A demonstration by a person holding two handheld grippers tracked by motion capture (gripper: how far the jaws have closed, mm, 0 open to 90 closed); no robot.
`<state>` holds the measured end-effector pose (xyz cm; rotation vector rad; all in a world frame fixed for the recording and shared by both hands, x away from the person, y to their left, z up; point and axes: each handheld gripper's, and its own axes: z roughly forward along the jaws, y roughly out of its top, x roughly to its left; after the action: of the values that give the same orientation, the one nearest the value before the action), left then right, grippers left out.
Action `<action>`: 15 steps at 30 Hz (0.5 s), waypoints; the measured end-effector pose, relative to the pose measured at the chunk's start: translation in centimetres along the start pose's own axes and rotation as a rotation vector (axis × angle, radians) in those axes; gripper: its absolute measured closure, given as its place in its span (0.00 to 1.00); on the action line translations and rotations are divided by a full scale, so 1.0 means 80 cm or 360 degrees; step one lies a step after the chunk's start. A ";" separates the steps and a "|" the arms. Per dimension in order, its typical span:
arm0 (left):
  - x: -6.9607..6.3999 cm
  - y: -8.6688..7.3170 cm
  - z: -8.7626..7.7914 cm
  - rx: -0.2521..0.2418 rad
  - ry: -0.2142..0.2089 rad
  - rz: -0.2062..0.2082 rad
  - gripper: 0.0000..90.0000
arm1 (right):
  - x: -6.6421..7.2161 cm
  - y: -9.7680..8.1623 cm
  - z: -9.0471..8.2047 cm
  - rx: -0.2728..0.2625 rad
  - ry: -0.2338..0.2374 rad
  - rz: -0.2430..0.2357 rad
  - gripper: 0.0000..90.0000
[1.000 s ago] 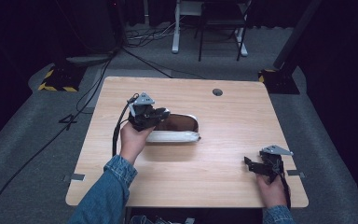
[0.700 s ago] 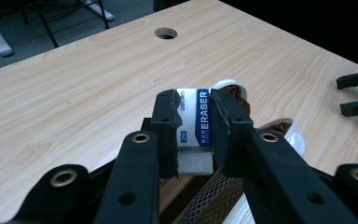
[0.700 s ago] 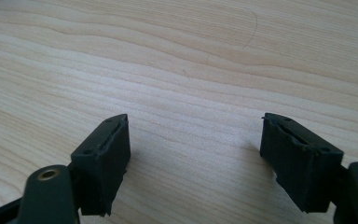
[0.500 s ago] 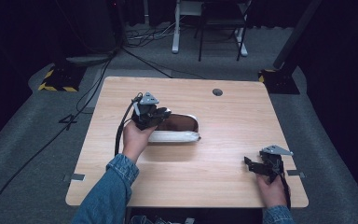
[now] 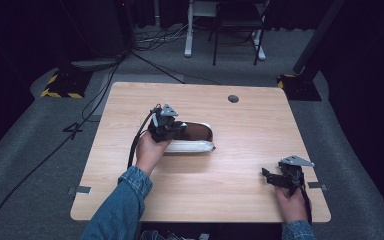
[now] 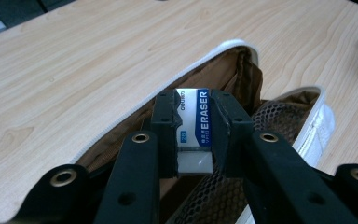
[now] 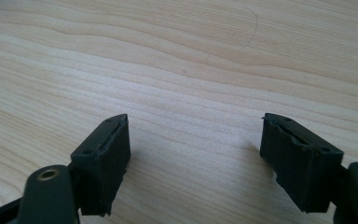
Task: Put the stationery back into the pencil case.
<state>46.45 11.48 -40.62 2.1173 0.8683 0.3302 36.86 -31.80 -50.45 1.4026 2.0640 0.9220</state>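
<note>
Little has moved since the earlier frames: the left hand-held gripper stays over the pouch's near end, nudged only slightly, and the right one has not shifted. On the wooden table lies the open white pencil pouch, brown-lined with a mesh pocket; it looks soft and floppy, likely to sag if lifted by one edge. Inside its mouth the left hand-held gripper pinches a small boxed eraser across its narrow sides, a light, firm, grippy block that suits such a hold. The left forearm reaches forward, wrist angled down into the pouch. The right hand-held gripper rests low at the table's near right corner, jaws spread wide over bare wood.
</note>
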 end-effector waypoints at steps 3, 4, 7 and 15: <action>-0.001 0.000 0.003 0.0019 -0.0004 -0.0001 0.81 | 0.000 0.000 0.000 0.0000 0.0000 0.0000 0.28; -0.002 0.000 0.005 0.0038 0.0000 0.0001 0.81 | 0.000 0.000 0.000 0.0000 0.0000 0.0000 0.28; -0.003 -0.001 0.008 0.0054 0.0003 -0.0001 0.81 | 0.000 0.000 0.000 0.0000 0.0000 0.0000 0.28; 0.002 -0.002 0.014 0.0092 -0.0025 -0.0056 0.74 | 0.000 0.000 0.000 0.0000 0.0000 0.0000 0.28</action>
<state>47.06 11.02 -41.46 2.1520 0.9150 0.2729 36.86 -31.80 -50.45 1.4024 2.0640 0.9218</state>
